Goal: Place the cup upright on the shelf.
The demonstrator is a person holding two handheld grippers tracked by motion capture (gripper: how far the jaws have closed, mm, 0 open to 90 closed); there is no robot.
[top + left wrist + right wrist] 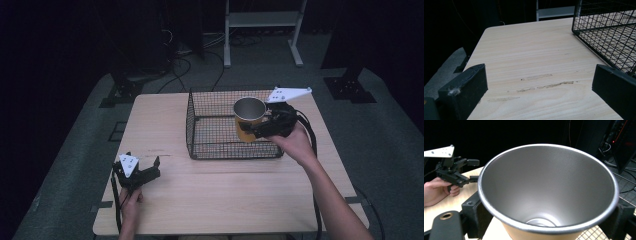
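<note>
A steel cup (248, 118) with an orange outer wall and silver rim is held upright over the black wire basket (202, 132), near its right side. My right gripper (256, 130) is shut on the cup's body from the right. In the right gripper view the cup (549, 187) looms large and empty, with a black pad on each side of it. My left gripper (145, 165) stands open low over the table's front left. Bare wood lies between its jaws in the left gripper view, where the left gripper (539, 90) faces the basket's corner (604, 32).
The wooden table (225, 200) has free room in front of and left of the basket. Smudge marks (544, 83) streak the wood. A white frame (262, 25) and cables lie on the floor beyond the table's far edge.
</note>
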